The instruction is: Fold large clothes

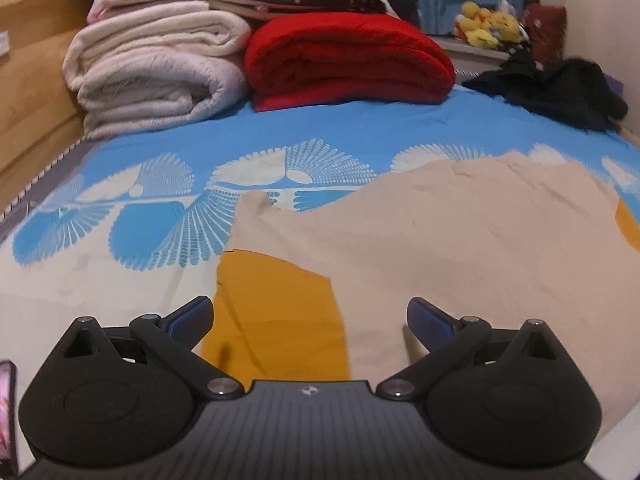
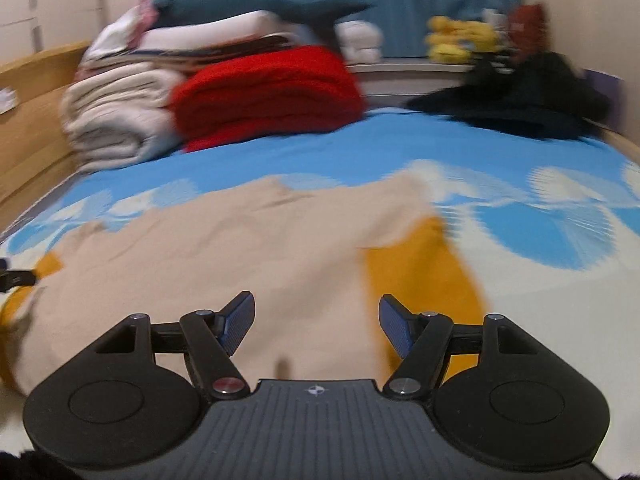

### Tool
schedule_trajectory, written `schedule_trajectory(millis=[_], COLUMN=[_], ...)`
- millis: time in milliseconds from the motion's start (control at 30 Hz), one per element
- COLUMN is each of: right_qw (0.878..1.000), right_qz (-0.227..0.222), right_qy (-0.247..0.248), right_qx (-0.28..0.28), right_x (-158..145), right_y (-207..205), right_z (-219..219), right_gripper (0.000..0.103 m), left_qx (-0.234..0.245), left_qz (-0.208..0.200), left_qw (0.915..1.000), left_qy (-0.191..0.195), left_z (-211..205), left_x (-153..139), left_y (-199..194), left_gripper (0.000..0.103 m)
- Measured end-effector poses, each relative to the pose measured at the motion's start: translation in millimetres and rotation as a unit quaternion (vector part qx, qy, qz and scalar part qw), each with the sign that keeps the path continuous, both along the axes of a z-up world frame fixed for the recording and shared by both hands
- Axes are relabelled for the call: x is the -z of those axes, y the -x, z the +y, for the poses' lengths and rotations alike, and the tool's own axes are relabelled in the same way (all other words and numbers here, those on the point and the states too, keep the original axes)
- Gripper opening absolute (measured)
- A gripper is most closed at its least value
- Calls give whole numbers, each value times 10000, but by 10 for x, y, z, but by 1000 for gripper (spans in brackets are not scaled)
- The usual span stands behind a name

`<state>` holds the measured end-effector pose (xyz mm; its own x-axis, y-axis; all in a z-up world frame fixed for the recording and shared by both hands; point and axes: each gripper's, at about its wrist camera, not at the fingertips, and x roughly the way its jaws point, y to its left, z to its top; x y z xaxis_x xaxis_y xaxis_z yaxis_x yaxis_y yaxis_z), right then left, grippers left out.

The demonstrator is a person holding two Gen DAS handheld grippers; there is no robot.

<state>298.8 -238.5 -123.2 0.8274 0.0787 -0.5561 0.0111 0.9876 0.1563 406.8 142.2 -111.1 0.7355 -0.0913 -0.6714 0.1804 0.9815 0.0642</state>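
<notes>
A large beige garment point(image 1: 460, 240) lies spread on the bed, with mustard-yellow cloth point(image 1: 276, 312) showing at its left edge and a bit at the far right. My left gripper point(image 1: 310, 316) hovers over the yellow part and the beige edge, its jaws wide open with nothing between them. In the blurred right wrist view the same beige garment point(image 2: 224, 256) fills the middle, with a yellow strip point(image 2: 420, 280) at its right side. My right gripper point(image 2: 316, 318) stands open above that seam, empty. The tip of the other gripper point(image 2: 16, 278) shows at the left edge.
Folded white blankets point(image 1: 156, 76) and a red blanket point(image 1: 348, 60) are stacked at the bed's head. A dark clothes heap point(image 1: 560, 88) lies back right, near yellow plush toys point(image 1: 488, 24). A wooden bed frame point(image 1: 32, 92) runs along the left. The blue patterned sheet point(image 1: 320, 132) lies bare beyond the garment.
</notes>
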Motion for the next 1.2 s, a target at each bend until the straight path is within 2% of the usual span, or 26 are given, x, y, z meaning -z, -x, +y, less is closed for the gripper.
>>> schedule_trajectory(millis=[133, 233, 333, 400, 500, 567, 600, 700, 733, 800, 833, 867, 900, 967, 1000, 1100, 1200], right_qw=[9984, 9959, 9939, 9927, 9910, 9861, 9846, 9830, 9833, 9861, 9879, 9890, 9897, 9846, 9849, 9841, 9870], right_qz=[37, 126, 132, 199, 658, 1148, 1183, 913, 847, 805, 900, 969, 1059, 1236, 1189, 843, 449], right_qy=[-194, 23, 257, 262, 393, 481, 610, 904, 1097, 1239, 1202, 1113, 949, 868, 688, 203, -434], right_qx=[-524, -890, -1063, -1164, -1102, -1104, -1134, -1313, -1178, -763, -380, -96, 177, 883, 1049, 1551, 1482], right_x=[-21, -42, -95, -111, 41, 247, 313, 359, 370, 406, 435, 462, 493, 552, 543, 336, 112], right_y=[-335, -662, -1050, -1323, -1811, -2061, -2108, -2009, -1952, -1840, -1786, -1744, -1691, -1575, -1486, -1158, -691], right_z=[447, 774, 1002, 1058, 1054, 887, 767, 318, 118, -329, -612, -815, -1059, -1428, -1568, -1674, -1540], right_gripper=[70, 70, 70, 70, 69, 70, 69, 69, 69, 80, 81, 81, 85, 88, 88, 87, 90], left_qx=[-218, -55, 143, 326, 133, -75, -166, -386, -339, -761, -917, -1021, -1135, -1286, -1344, -1262, -894], left_qz=[159, 158, 92, 178, 573, 721, 689, 476, 514, 490, 457, 489, 623, 789, 780, 413, 54], left_qw=[9994, 9998, 9997, 9991, 9975, 9952, 9949, 9942, 9952, 9898, 9864, 9853, 9854, 9850, 9843, 9828, 9847], left_qy=[203, 49, 161, 199, -379, -655, -711, -887, -763, -1100, -1285, -1281, -1106, -831, -840, -1284, -1493], left_z=[-131, -377, -677, -860, -994, -856, -742, -335, -182, 23, 119, 217, 334, 464, 477, 328, 124], left_x=[9, -38, -100, -30, 332, 550, 595, 644, 652, 680, 706, 724, 738, 702, 657, 387, 61], left_y=[-124, -260, -444, -651, -1075, -1299, -1369, -1516, -1556, -1629, -1666, -1693, -1723, -1739, -1711, -1465, -1027], left_gripper=[103, 103, 103, 103, 103, 103, 103, 103, 103, 103, 103, 103, 103, 103, 103, 103, 103])
